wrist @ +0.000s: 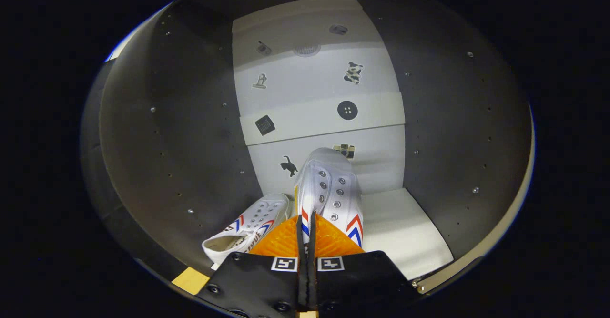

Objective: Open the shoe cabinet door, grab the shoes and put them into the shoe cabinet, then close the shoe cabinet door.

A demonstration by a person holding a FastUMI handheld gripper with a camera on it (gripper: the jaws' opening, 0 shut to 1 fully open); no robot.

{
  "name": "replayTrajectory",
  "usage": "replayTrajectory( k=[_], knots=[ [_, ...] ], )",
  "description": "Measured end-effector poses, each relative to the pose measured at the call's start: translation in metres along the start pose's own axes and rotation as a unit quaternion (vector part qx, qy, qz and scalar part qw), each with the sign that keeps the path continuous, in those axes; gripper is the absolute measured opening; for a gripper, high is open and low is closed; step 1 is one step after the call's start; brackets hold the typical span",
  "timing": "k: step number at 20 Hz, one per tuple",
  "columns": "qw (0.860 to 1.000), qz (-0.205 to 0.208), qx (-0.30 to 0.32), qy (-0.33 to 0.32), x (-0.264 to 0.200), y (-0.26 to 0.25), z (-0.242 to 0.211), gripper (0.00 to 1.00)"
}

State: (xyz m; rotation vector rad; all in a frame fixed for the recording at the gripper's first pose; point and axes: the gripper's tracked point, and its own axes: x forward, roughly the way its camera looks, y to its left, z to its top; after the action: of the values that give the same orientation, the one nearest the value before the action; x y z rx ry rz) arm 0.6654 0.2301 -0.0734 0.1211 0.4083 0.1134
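Item: shoe cabinet, door open, interior in view; dark side walls, pale stepped back panel with small stickers.
Item: first shoe, white, lying on its side on the cabinet floor, just left of my fingers.
Item: second shoe, white with red and blue chevrons, held by my hand-held gripper, fingers nearly closed and pinching its heel edge.
Outstanding, as I judged: setting down the second shoe, releasing, withdrawing, closing the door.

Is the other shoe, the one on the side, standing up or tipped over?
Tipped over. The left shoe lies on its side against the cabinet's dark wall, beside the shoe pinched in the gripper.
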Motion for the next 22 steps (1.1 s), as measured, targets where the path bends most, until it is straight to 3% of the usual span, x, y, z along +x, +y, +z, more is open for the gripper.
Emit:
replayTrajectory(
  k=[7, 9, 14, 22],
  knots=[
    [0.999, -0.016, -0.019, 0.032, 0.033, 0.005, -0.025, 0.02],
    [0.999, -0.023, -0.045, 0.011, 0.026, 0.007, -0.016, 0.15],
    [0.995, -0.019, -0.081, -0.052, -0.036, 0.025, 0.007, 0.99],
    [0.989, 0.023, -0.106, -0.101, -0.184, 0.042, 0.004, 0.97]
  ],
)
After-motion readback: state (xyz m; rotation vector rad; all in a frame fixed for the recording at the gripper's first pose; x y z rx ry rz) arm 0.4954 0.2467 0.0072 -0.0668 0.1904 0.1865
